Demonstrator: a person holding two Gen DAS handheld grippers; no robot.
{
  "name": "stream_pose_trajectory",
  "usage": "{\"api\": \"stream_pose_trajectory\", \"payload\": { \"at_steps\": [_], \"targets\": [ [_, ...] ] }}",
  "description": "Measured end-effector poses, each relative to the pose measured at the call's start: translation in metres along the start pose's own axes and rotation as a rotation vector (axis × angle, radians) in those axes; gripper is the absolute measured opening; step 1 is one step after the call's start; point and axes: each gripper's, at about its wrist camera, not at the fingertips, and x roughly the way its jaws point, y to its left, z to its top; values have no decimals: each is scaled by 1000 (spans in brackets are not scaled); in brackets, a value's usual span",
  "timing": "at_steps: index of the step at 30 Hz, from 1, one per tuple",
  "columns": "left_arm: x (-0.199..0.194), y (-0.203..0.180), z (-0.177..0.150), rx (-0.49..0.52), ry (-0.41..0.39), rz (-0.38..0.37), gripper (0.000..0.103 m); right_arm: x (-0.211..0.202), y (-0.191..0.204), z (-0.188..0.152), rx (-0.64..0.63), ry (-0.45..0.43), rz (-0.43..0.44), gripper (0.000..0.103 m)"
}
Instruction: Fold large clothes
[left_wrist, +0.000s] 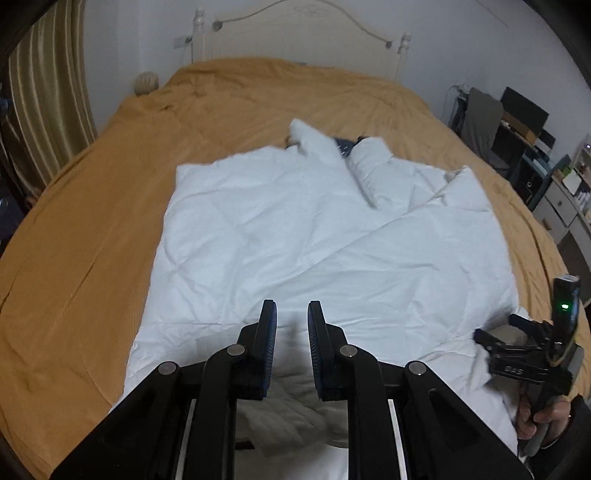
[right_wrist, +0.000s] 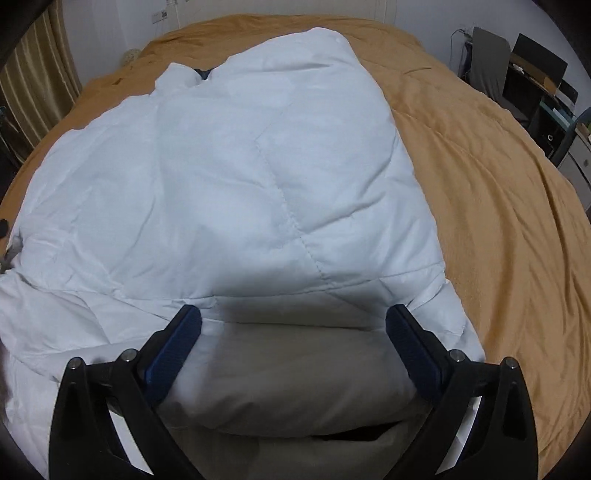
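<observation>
Item 1. White quilted jacket (left_wrist: 295, 236): a large padded garment, spread flat across the middle of the bed and filling the centre of the left wrist view. Collar end (left_wrist: 325, 147) at upper centre, with a dark lining showing inside; a zip edge (left_wrist: 364, 186) runs diagonally below it. In the right wrist view the jacket (right_wrist: 229, 166) fills the left and centre of the frame, its near hem folded into a thick roll at the bottom.

Item 2. Left tongs (left_wrist: 291, 314): bottom centre of the left wrist view, blue-padded fingers (left_wrist: 267, 325) standing a narrow gap apart, nothing gripped between them, held above the near hem.

Item 3. Right tongs (right_wrist: 293, 321): bottom of the right wrist view, spread wide, one finger (right_wrist: 181, 339) on each side of the rolled hem (whether the pads press on the cloth cannot be told). The same tool (left_wrist: 524, 354) shows at the lower right edge of the left wrist view, at the jacket's corner, with a hand (left_wrist: 543, 417) on its grip.

Item 4. Bed: mustard-coloured cover (left_wrist: 110, 206), white headboard (left_wrist: 295, 33) at top centre.

Item 5. Surroundings: striped curtain (left_wrist: 48, 96) at upper left; cluttered shelving (left_wrist: 517, 129) at the right edge.
</observation>
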Motion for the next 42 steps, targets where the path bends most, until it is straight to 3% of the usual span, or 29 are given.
{"api": "stream_pose_trajectory", "payload": {
  "at_steps": [3,5,6,11,13,16,20,22,25,28,30,33,35,37,40,42],
  "targets": [
    [6,-30,-14,80,45,-40,22,-4,6,4,-15,2,-30,101],
    [48,-40,-32,152,169,28,22,-12,4,3,-9,-2,-16,100],
    [66,-32,-40,136,212,26,22,-20,0,4,5,-9,3,98],
    [81,-1,-38,-37,219,-127,22,-60,-11,47,71,-99,95,92],
    [83,0,-38,-55,219,-136,22,-52,-7,80,79,-91,139,78],
    [81,0,-39,-41,204,-127,22,-14,7,124,95,-28,157,69],
    [76,-1,-42,-18,203,-147,22,59,3,160,142,43,-31,69],
    [73,6,-44,-5,204,-158,22,76,-4,177,179,53,-31,74],
    [75,9,-44,-15,202,-165,22,87,-8,203,159,52,-132,74],
    [77,9,-45,-16,202,-163,22,80,-23,216,216,64,-111,71],
    [77,9,-45,-17,199,-163,22,48,-19,209,208,13,-60,70],
    [75,7,-46,-13,194,-148,22,-16,4,168,89,-61,66,70],
    [73,4,-47,0,190,-131,22,-41,20,130,-18,-53,65,71],
    [72,0,-48,13,185,-117,22,-43,26,85,-86,8,30,71],
    [71,-2,-49,22,187,-121,22,-12,6,29,-54,125,42,71],
    [70,-1,-49,24,191,-134,22,-5,-12,10,-32,71,73,72]
  ]
}}
